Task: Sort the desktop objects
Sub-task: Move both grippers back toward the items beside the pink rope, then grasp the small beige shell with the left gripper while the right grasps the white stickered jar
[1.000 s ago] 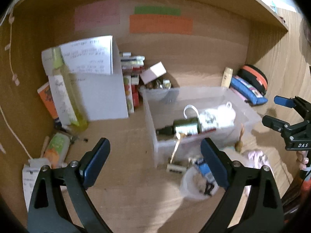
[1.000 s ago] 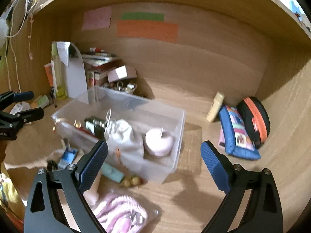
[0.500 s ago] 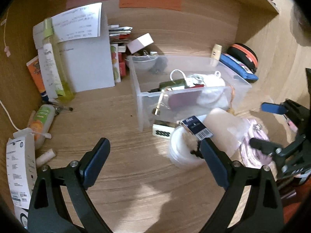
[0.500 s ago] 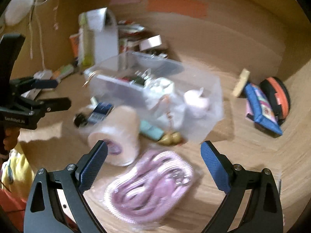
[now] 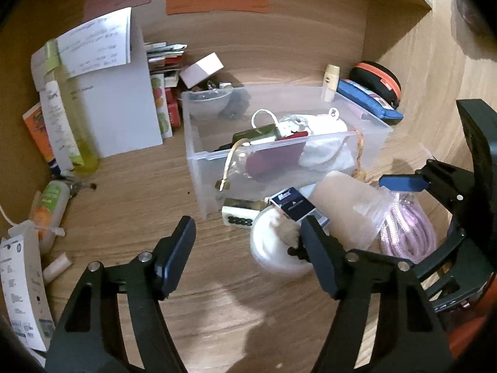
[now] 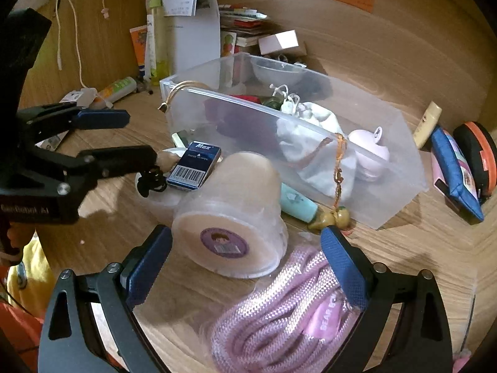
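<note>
Wooden desk (image 5: 130, 217), cluttered. Clear plastic bin (image 5: 366, 143) at centre, holding a white cloth pouch (image 6: 313, 130), a dark bottle (image 5: 254, 133) and a pink round case (image 6: 369, 155). Near side of bin: wrapped tape roll (image 6: 230, 217) on its side, small blue box (image 6: 194, 166) resting on its far end, bagged pink rope (image 6: 279, 314) nearest. Far right: blue pencil case (image 6: 456, 171). Left gripper (image 5: 245, 248): jaws closing, nothing between them, right finger beside a white tub (image 5: 270, 248). Right gripper (image 6: 245, 258): jaws wide, straddling the tape roll and rope, gripping nothing.
</note>
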Demonstrator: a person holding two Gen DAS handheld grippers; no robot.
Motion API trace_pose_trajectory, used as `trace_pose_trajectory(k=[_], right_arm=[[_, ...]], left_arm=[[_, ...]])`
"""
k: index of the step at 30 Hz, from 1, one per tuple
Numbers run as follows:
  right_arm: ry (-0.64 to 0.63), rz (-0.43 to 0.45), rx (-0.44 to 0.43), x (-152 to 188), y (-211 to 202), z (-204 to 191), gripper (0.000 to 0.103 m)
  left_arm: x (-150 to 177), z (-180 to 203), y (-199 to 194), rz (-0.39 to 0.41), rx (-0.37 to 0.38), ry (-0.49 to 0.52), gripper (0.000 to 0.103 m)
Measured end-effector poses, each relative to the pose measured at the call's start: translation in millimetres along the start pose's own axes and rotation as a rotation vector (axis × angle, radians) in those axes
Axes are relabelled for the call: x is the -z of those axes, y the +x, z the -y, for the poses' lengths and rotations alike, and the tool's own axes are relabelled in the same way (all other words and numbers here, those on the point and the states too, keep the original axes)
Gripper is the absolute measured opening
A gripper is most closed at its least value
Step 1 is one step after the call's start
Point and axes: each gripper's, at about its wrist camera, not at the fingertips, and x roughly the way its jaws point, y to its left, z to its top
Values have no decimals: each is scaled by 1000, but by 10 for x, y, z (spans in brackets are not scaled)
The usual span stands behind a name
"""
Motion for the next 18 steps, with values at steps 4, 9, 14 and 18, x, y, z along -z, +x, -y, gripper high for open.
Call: trace_pose_trajectory(k=[4, 9, 14, 18], right_arm=[[20, 0, -14, 1, 30, 28, 95], [65, -3, -49, 11, 59, 76, 94], [74, 15, -80, 15, 28, 60, 81], [50, 28, -97, 32, -35, 14, 67]], left_arm=[[-29, 21, 35, -3, 16, 1, 59], [-38, 56, 58, 1, 24, 11, 58], [-65, 65, 132, -8, 47, 11, 55], [-76, 40, 199, -25, 81, -10, 42]])
